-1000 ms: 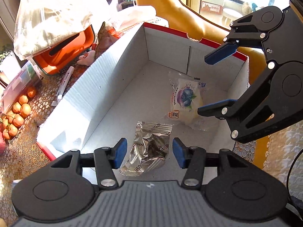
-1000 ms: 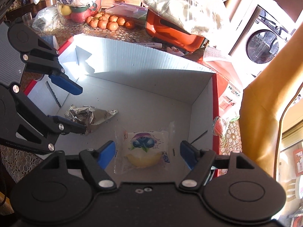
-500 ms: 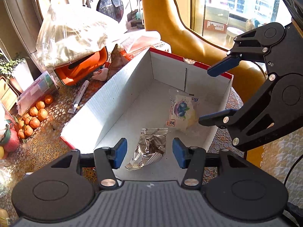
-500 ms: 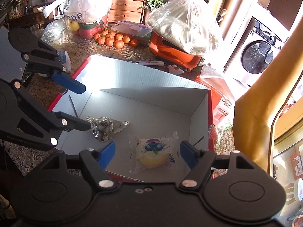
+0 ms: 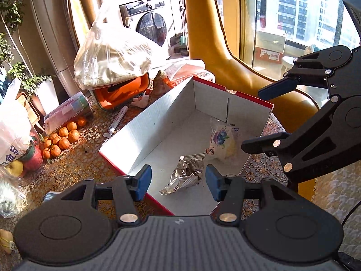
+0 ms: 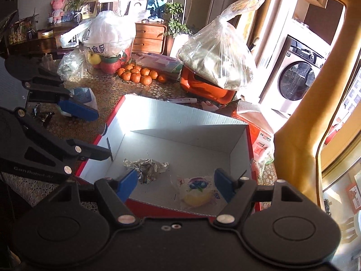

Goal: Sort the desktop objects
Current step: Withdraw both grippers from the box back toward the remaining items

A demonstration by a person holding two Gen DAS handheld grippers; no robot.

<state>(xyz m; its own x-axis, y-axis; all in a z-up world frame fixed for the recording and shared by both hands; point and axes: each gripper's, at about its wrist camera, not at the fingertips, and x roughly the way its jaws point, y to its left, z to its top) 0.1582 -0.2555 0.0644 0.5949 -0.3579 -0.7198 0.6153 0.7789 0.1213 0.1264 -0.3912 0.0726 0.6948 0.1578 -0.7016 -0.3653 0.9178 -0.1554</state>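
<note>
Both hand-held grippers open, empty; box holds foil wrapper, bun packet.

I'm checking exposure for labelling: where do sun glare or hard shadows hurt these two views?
Left wrist view: window bright, box wall evenly lit, silver wrapper glints. Right wrist view: the box's left inner wall blows out white, a hard shadow edge crosses its far wall; fisheye bends the edges.

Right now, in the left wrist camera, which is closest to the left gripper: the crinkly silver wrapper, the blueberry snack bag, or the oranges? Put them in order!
From the left gripper:
1. Silver wrapper, in the box, just ahead between the fingers.
2. Blueberry snack bag, deeper in the box, to the right.
3. Oranges, outside the box, far off to the left on the table.
</note>
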